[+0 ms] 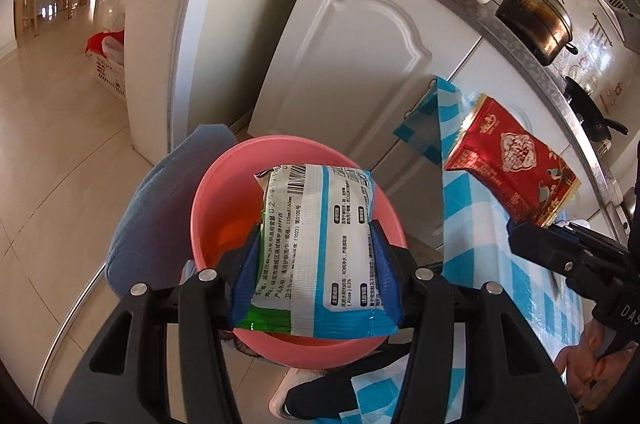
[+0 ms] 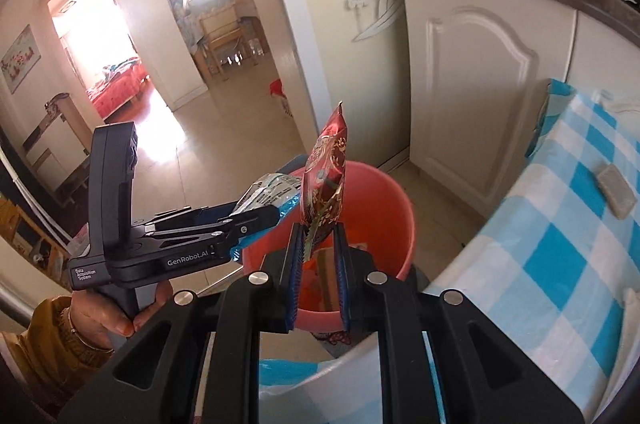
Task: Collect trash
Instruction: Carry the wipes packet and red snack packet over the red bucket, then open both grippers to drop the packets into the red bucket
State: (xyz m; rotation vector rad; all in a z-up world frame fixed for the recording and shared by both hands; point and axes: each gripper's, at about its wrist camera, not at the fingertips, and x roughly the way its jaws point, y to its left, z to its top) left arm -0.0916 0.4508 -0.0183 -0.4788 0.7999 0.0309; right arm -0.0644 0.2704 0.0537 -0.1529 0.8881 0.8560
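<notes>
Pink bucket (image 1: pixel 208 208) on tiled floor (image 1: pixel 60 128), checked tablecloth (image 2: pixel 560 264) beside, white cabinets (image 1: pixel 352 64)

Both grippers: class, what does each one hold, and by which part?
Left gripper clamps the wet-wipe pack across its side edges; right gripper pinches the red wrapper by its bottom edge.

Left gripper (image 1: pixel 316 244) clamps a wipes packet (image 1: pixel 320 248) over the pink bucket (image 1: pixel 208 200); red wrapper (image 1: pixel 516 168) at two o'clock.

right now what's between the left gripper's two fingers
The blue-and-white wipes pack, clamped between the left gripper pads above the pink bucket; the left wrist view shows it best.
</notes>
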